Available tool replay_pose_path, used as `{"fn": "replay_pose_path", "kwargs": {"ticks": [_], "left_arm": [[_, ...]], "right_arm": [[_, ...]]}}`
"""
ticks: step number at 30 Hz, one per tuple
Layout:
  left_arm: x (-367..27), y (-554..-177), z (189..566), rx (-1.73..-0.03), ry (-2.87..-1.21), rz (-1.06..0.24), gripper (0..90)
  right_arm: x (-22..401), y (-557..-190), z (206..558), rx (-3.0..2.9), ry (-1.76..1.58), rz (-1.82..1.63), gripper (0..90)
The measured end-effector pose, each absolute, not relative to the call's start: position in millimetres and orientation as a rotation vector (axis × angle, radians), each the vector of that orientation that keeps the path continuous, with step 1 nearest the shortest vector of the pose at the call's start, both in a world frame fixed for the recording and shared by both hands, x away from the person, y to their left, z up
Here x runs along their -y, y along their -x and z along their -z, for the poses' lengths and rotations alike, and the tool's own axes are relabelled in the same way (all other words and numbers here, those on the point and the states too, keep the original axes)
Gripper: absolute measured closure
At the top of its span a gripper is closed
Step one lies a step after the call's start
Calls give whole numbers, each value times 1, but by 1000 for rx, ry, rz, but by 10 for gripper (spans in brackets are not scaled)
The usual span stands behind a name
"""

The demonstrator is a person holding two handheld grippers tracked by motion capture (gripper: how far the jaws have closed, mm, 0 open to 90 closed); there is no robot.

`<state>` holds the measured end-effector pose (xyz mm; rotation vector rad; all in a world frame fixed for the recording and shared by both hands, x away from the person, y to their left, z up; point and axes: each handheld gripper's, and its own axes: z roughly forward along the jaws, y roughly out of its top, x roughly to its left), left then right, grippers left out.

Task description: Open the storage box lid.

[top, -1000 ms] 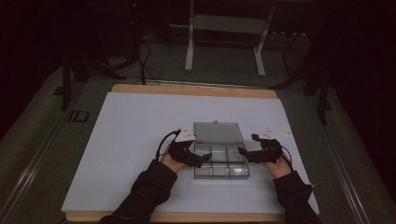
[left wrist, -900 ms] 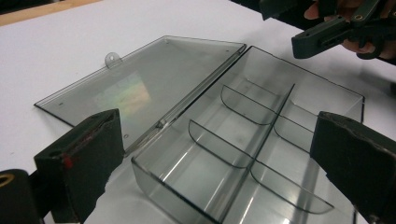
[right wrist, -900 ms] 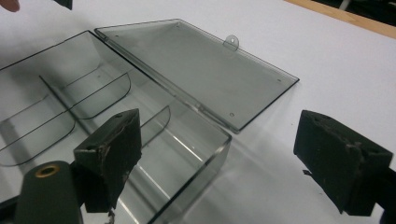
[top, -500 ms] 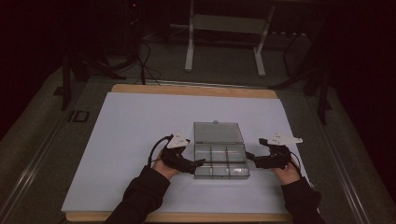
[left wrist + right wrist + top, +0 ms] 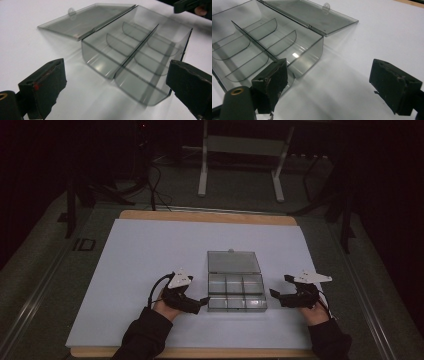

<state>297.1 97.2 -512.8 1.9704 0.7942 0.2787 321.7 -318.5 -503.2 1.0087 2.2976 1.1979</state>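
A clear smoky plastic organiser box point(image 5: 236, 292) sat on the white sheet point(image 5: 150, 255) covering the desk point(image 5: 200, 215), near the person's edge and a little right of centre. Its lid point(image 5: 233, 261) lay folded fully back, flat on the sheet on the far side, with a small tab at its outer edge. Inside, one long divider and shorter curved cross-walls split the box into six compartments in two rows of three; all appeared empty.

The left tongs point(image 5: 202, 302) rested just beside the box's left end, close to the near corner; contact could not be confirmed from the high view. In the left gripper view its jaws stood wide apart, holding nothing, with the box's end between and beyond them. The right tongs point(image 5: 276, 295) sat near the right end of the box, with a small gap to it. In the right gripper view its jaws were likewise spread wide and empty, one jaw overlapping the box's near corner in the picture. Dark sleeves point(image 5: 145, 340) entered from the bottom.
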Motion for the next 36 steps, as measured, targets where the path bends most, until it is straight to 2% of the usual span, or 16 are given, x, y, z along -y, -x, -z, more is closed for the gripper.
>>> {"fn": "replay_pose_path", "kwargs": {"ticks": [27, 36], "left_arm": [[-127, -276, 534, -866, -2010, -338, 40], [-139, -277, 537, -895, -2033, -422, 40]], "right_arm": [[350, -296, 528, -2249, -1088, -1114, 148], [361, -292, 532, -2209, -1116, -1084, 147]]}}
